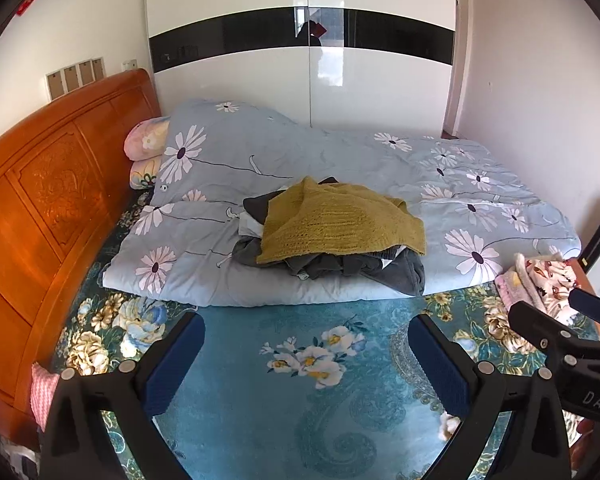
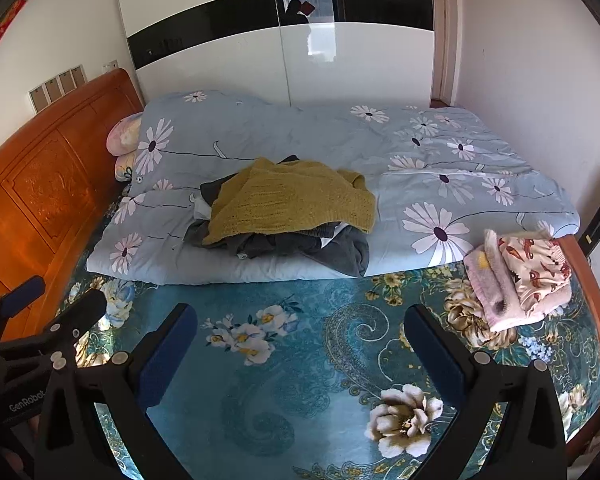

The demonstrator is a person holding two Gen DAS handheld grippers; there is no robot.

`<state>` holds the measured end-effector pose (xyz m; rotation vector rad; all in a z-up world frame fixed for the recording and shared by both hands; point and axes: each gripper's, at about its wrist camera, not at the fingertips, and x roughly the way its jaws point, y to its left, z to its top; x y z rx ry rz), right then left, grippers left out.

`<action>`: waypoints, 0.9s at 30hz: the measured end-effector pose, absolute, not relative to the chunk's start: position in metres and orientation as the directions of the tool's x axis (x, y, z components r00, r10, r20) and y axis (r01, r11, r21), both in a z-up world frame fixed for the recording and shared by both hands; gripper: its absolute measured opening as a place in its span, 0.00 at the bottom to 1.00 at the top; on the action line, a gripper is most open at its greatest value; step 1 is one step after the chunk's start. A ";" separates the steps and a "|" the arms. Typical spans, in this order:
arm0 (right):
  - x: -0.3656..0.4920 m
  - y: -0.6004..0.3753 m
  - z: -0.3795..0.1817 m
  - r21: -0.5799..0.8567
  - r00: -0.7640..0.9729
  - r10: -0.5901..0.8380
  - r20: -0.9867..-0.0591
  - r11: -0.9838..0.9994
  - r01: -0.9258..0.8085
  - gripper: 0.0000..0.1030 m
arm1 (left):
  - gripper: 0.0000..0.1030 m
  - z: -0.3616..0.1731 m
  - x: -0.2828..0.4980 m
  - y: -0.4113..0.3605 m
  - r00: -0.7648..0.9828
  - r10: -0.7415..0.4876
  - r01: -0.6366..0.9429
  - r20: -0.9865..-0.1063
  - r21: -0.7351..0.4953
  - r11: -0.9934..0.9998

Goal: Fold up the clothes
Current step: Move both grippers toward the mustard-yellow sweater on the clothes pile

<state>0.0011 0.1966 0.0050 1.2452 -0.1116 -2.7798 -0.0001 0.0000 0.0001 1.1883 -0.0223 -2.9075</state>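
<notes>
behind the bed stood a glossy white wardrobe (image 1: pixel 300 48) with a black band across its doors, and an orange wooden headboard (image 1: pixel 56 200) ran along your left. you were looking over a teal floral bedsheet (image 1: pixel 300 360), with a pale blue daisy quilt (image 1: pixel 340 152) folded into a long roll across the far half of the mattress, its long axis running from the headboard side toward the right wall.

nothing here acted as a container; the quilt served as the carrier. on its near middle sat your pile of clothes (image 1: pixel 332 240): a mustard knit sweater (image 2: pixel 292 200) draped on top, its longer side running left to right, its near edge sloping down toward you, and dark grey garments (image 2: pixel 340 252) bunched under it with a bit of white cloth showing. the grey pieces spilled over the quilt's front edge toward the sheet.

at the right edge of the bed, just beside the quilt's end, lay a small folded stack (image 2: pixel 520 280) of pink and patterned fabric, its long side angled away from you. two pink pillows (image 1: pixel 148 152) were tucked against the headboard behind the quilt.

your left gripper (image 1: pixel 308 364) hovered over the bare sheet with its blue-padded fingers spread wide and holding nothing. your right gripper (image 2: pixel 300 354) did likewise, parted and empty, well short of the pile.
</notes>
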 end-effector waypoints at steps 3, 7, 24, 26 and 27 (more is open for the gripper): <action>-0.008 0.189 0.004 0.086 -0.643 -0.112 -0.758 -0.994 0.072 1.00 | 1.00 0.001 -0.001 -0.002 -0.712 -0.010 0.000 -0.702 0.013 -1.000; -0.022 0.193 0.008 0.134 -0.650 -0.152 -0.744 -0.988 0.078 1.00 | 1.00 -0.001 -0.028 0.001 -0.662 -0.016 -0.023 -0.749 0.042 -0.999; -0.070 0.187 0.020 0.090 -0.655 -0.128 -0.745 -0.992 0.091 1.00 | 1.00 0.007 -0.076 -0.003 -0.696 -0.019 0.017 -0.718 0.010 -1.000; -0.075 0.186 0.016 0.088 -0.645 -0.127 -0.754 -0.992 0.093 1.00 | 1.00 0.004 -0.079 -0.003 -0.689 -0.019 0.014 -0.724 0.013 -1.000; -0.077 0.185 0.014 0.086 -0.640 -0.127 -0.757 -0.992 0.094 1.00 | 1.00 0.002 -0.081 -0.003 -0.687 -0.019 0.013 -0.727 0.014 -1.000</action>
